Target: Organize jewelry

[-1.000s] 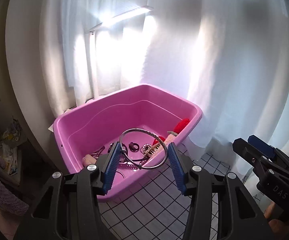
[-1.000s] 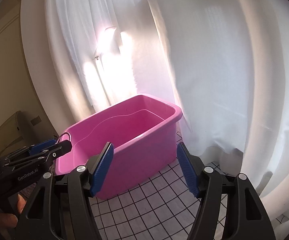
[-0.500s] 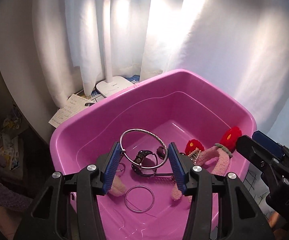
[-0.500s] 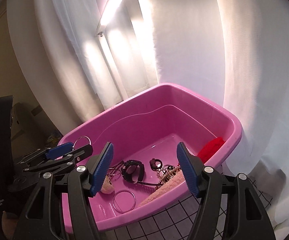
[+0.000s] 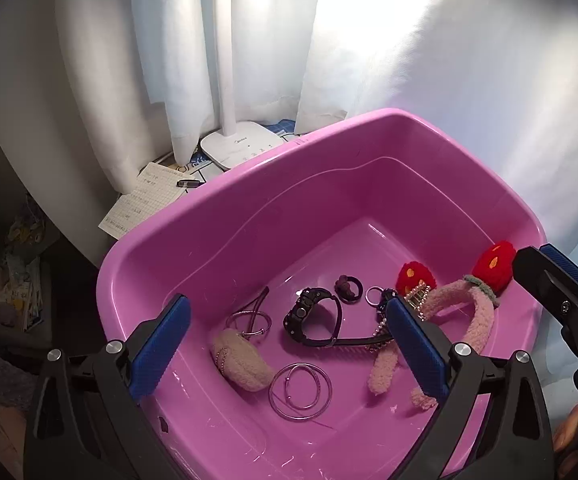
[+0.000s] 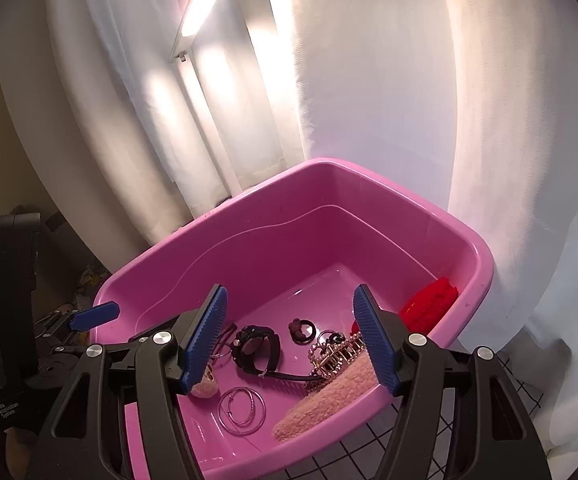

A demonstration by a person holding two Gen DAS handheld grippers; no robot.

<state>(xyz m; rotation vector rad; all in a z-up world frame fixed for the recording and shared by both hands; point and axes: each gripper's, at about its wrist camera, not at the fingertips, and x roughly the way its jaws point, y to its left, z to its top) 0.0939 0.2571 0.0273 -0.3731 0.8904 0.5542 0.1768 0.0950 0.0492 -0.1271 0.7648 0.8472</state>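
A pink tub [image 5: 209, 208] holds the jewelry. On its floor lie two silver bangles [image 5: 301, 392], overlapping, with a black watch [image 5: 309, 316], a fluffy pink pouch [image 5: 241, 364], a dark ring [image 5: 349, 288] and a pink headband with red strawberries [image 5: 477, 320]. A gold comb [image 6: 333, 356] lies beside the watch [image 6: 257, 348]. My left gripper [image 5: 285, 308] hangs over the tub, its jaws opening wide with nothing between them. My right gripper [image 6: 291, 294] stands open and empty over the tub's near rim [image 6: 369, 400].
A white lamp base [image 5: 241, 148] and paper sheets [image 5: 145, 204] sit behind the tub. White curtains [image 5: 449, 60] hang close around it. A checked cloth [image 6: 409, 452] covers the table in front of the tub.
Both grippers moved in over the tub. The left gripper held a silver bangle before; now its jaws stand wide and the bangle lies on the tub floor.
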